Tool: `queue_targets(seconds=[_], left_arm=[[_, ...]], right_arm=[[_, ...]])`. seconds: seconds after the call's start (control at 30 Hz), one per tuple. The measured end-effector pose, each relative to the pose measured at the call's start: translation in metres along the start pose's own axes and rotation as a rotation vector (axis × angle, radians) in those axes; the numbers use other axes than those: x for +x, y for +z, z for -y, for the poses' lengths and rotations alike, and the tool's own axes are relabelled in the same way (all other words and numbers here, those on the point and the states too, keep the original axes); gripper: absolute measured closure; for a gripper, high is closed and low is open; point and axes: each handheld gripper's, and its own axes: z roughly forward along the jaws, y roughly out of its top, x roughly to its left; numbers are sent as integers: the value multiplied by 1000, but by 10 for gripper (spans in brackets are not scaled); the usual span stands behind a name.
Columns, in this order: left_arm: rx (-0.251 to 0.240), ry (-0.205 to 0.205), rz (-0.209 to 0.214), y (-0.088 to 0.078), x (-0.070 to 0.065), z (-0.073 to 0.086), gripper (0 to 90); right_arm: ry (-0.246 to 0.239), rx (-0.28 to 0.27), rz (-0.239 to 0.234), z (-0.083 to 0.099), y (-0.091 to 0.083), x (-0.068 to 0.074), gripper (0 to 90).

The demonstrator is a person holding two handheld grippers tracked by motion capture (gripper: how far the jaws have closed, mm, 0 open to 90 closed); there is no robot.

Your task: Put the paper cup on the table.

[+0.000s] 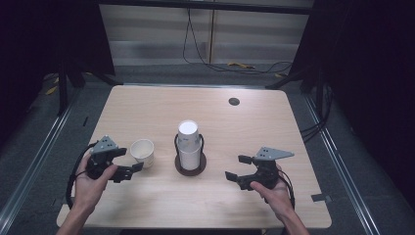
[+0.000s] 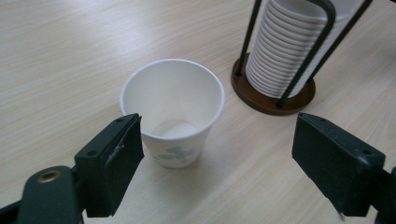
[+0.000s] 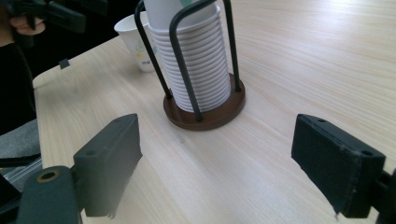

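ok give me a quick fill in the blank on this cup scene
1. The single paper cup stands ____ on the table.
2. The stack of cups sits upside down in a black wire ____.
3. The left gripper has its jaws ____.
4. The holder's round base is ____ in colour.

Missing words: upright; holder; open; brown

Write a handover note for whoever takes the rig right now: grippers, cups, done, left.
Left gripper: open, empty, jaws aimed at the loose cup, not closed on it.
Right gripper: open, empty, right of the holder, clear of it.
Loose cup: upright, empty, on the table left of the holder.
Stack: inverted cups inside the wire holder at table centre.
Done: one cup stands apart from the stack.
Left: probably grasp the loose cup; nothing is held yet.
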Motion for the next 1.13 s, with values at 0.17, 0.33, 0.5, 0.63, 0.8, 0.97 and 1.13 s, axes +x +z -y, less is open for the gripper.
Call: queue_targets(seconds=[0.17, 0.33, 0.5, 0.63, 0.8, 0.97, 1.13], left_arm=[[-5, -6, 3, 1, -13, 13, 161], [-7, -31, 8, 4, -22, 25, 164], [-40, -51, 10, 3, -33, 32, 164], [-50, -49, 26, 6, -46, 39, 163], [-56, -87, 32, 11, -48, 51, 163], [-46, -70, 59, 16, -46, 59, 163], [-45, -62, 59, 17, -41, 62, 162]], right_arm=[[5, 3, 16, 4, -5, 0, 152], [21, 5, 37, 9, -7, 0, 152], [33, 9, 46, 14, -4, -2, 153], [35, 14, 50, 15, -2, -1, 154], [36, 8, 56, 17, -2, -1, 156], [48, 11, 72, 21, -1, -1, 158], [48, 28, 109, 24, 0, -4, 157]])
